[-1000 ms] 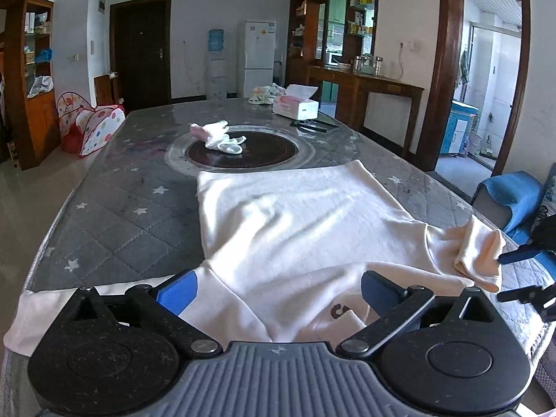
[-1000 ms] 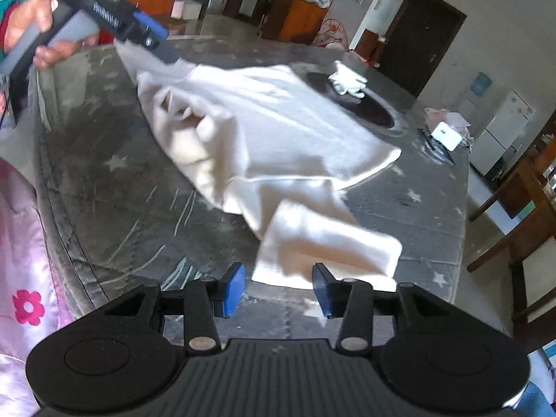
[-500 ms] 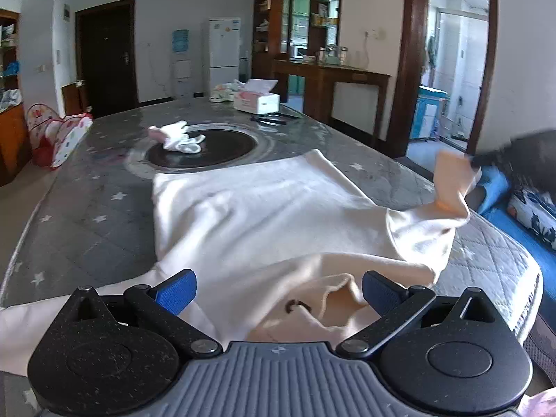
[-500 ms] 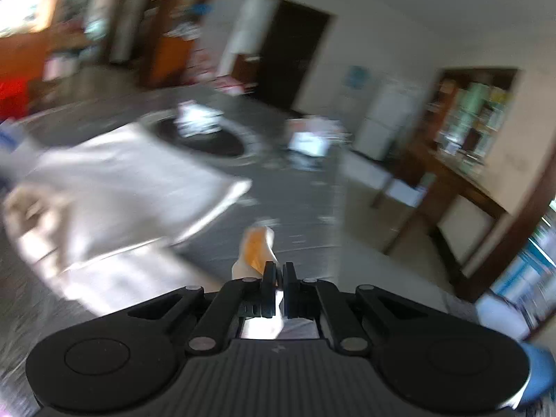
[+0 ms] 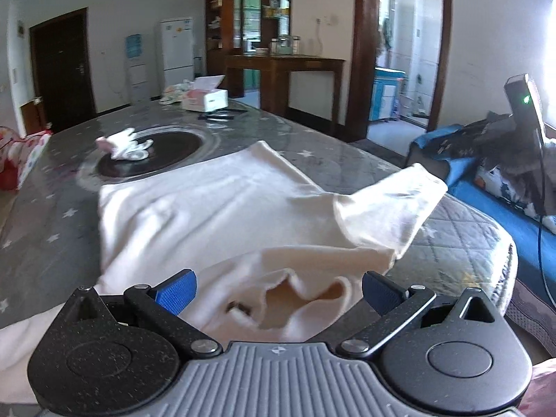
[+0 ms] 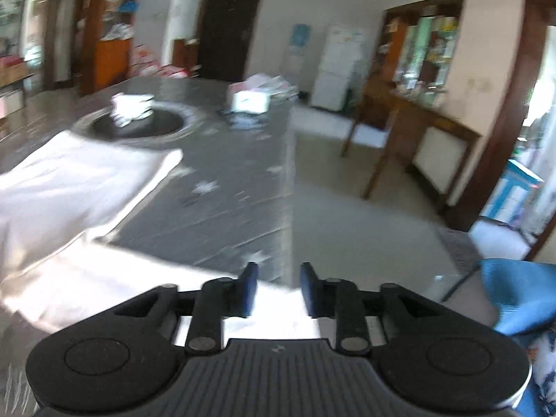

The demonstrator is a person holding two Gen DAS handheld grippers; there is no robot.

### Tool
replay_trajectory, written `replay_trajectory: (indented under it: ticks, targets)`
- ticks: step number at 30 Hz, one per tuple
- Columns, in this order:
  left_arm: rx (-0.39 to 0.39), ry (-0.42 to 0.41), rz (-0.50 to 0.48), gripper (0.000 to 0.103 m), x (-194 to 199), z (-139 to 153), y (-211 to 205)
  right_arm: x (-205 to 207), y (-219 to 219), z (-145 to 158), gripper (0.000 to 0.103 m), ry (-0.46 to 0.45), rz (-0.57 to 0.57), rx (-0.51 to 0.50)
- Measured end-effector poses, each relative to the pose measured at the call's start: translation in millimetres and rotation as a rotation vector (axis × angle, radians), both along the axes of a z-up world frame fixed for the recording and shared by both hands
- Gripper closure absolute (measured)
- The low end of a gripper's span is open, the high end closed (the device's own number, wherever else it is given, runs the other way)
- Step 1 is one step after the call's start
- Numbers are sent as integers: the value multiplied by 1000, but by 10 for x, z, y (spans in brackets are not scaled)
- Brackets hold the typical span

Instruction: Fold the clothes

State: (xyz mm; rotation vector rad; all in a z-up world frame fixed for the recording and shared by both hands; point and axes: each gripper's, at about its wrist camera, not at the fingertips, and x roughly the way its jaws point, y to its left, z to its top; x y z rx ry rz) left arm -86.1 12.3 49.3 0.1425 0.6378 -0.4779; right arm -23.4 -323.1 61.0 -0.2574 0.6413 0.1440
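A cream-white shirt (image 5: 215, 215) lies spread on the grey quilted table (image 5: 48, 222), collar toward me. Its right sleeve (image 5: 389, 208) is stretched out toward the table's right edge. My left gripper (image 5: 278, 288) is open, its blue pads on either side of the collar opening (image 5: 302, 295), holding nothing. My right gripper (image 6: 278, 290) is open and empty just above the sleeve end (image 6: 146, 278) near the table's right edge. The shirt body (image 6: 69, 180) shows blurred at the left of the right wrist view.
A dark round inset (image 5: 149, 153) with small white and pink cloths (image 5: 125, 144) sits mid-table. A tissue box (image 5: 208, 99) stands at the far end. A blue sofa (image 5: 504, 205) is to the right. A wooden console (image 6: 424, 132) stands beyond the floor.
My right gripper was shut on the sleeve and pulled it outward to the right; now it is open and the sleeve lies released. My left gripper stayed open at the collar.
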Motion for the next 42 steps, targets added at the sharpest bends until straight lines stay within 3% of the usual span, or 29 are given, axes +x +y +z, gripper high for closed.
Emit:
replay_trajectory:
  ticks: [8, 14, 19, 23, 26, 28, 30, 35, 38, 42]
  targets:
    - [21, 6, -85, 0, 68, -77, -282, -45, 159, -342, 61, 112, 65, 53]
    - [18, 20, -74, 0, -44, -116, -136, -19, 186, -258, 62, 109, 45, -10]
    - [21, -23, -16, 2, -62, -26, 78, -127, 515, -13, 63, 78, 212, 56]
    - [-9, -11, 53, 11, -1, 0, 278, -185, 951, 118, 71, 75, 384, 105]
    - [-12, 1, 46, 21, 12, -19, 312, -188, 1295, 142, 72, 111, 500, 143]
    - [-3, 15, 36, 31, 30, -47, 303, -225, 1499, 110, 72, 132, 556, 139]
    - [-1, 47, 29, 52, 79, -101, 297, -234, 1665, 71, 73, 153, 598, 140]
    - [26, 70, -5, 82, 32, -205, 270, -321, 1918, -23, 73, 202, 673, 129]
    - [10, 64, 13, 87, -29, -213, 321, -338, 1980, -112, 76, 223, 672, 111]
    - [-27, 45, 27, 89, -138, -165, 375, -370, 1994, -211, 96, 244, 667, 73]
